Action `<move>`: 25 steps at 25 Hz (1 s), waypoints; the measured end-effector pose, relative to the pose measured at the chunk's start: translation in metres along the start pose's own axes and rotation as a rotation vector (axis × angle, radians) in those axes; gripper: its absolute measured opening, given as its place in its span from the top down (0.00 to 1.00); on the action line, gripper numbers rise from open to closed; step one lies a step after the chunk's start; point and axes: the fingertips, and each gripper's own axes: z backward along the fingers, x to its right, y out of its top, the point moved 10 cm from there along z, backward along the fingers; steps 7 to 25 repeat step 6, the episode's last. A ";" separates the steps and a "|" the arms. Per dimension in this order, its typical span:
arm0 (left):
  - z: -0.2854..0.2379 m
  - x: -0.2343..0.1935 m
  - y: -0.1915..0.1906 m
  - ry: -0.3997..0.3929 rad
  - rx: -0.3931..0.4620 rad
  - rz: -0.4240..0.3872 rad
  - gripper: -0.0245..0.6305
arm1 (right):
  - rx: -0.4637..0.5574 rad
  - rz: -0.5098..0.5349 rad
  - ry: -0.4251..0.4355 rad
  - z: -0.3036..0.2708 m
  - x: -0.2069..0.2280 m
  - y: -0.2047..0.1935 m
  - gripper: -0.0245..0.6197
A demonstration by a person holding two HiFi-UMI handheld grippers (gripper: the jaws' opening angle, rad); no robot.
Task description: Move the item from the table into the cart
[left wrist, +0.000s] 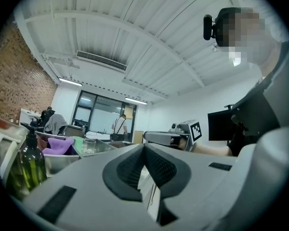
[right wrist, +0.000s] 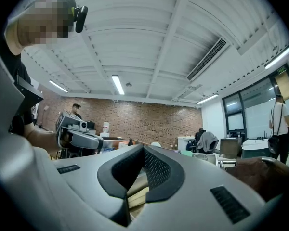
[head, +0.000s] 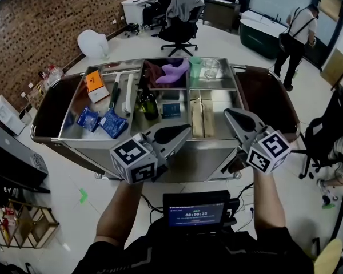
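Note:
A steel cart (head: 201,160) with several compartments stands in front of me. It holds an orange box (head: 94,81), blue packets (head: 111,123), a dark green bottle (head: 146,103), a purple item (head: 175,71), a glass (head: 211,68) and wooden blocks (head: 203,116). My left gripper (head: 184,130) hovers over the cart's near edge, shut and empty. My right gripper (head: 230,115) hangs by the wooden blocks, also shut with nothing in it. In the left gripper view the bottle (left wrist: 31,165) and the purple item (left wrist: 58,146) lie to the left. No table shows in any view.
An office chair (head: 180,21) draped with cloth stands beyond the cart. A person (head: 297,33) stands at the back right, and another chair (head: 326,136) is close on the right. A low shelf (head: 23,227) sits on the floor at the left. A small screen (head: 195,213) hangs at my chest.

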 end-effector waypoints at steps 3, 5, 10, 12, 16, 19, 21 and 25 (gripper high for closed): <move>0.000 0.001 -0.001 0.004 0.000 -0.008 0.96 | -0.003 0.005 -0.006 0.003 -0.001 0.001 0.96; 0.000 0.004 0.000 0.000 0.000 0.000 0.96 | -0.009 0.013 -0.014 0.005 -0.002 0.002 0.96; 0.001 0.005 0.000 -0.001 0.000 0.003 0.96 | -0.012 0.018 -0.018 0.006 -0.003 0.002 0.96; 0.001 0.005 0.000 -0.001 0.000 0.003 0.96 | -0.012 0.018 -0.018 0.006 -0.003 0.002 0.96; 0.001 0.005 0.000 -0.001 0.000 0.003 0.96 | -0.012 0.018 -0.018 0.006 -0.003 0.002 0.96; 0.001 0.005 0.000 -0.001 0.000 0.003 0.96 | -0.012 0.018 -0.018 0.006 -0.003 0.002 0.96; 0.001 0.005 0.000 -0.001 0.000 0.003 0.96 | -0.012 0.018 -0.018 0.006 -0.003 0.002 0.96; 0.001 0.005 0.000 -0.001 0.000 0.003 0.96 | -0.012 0.018 -0.018 0.006 -0.003 0.002 0.96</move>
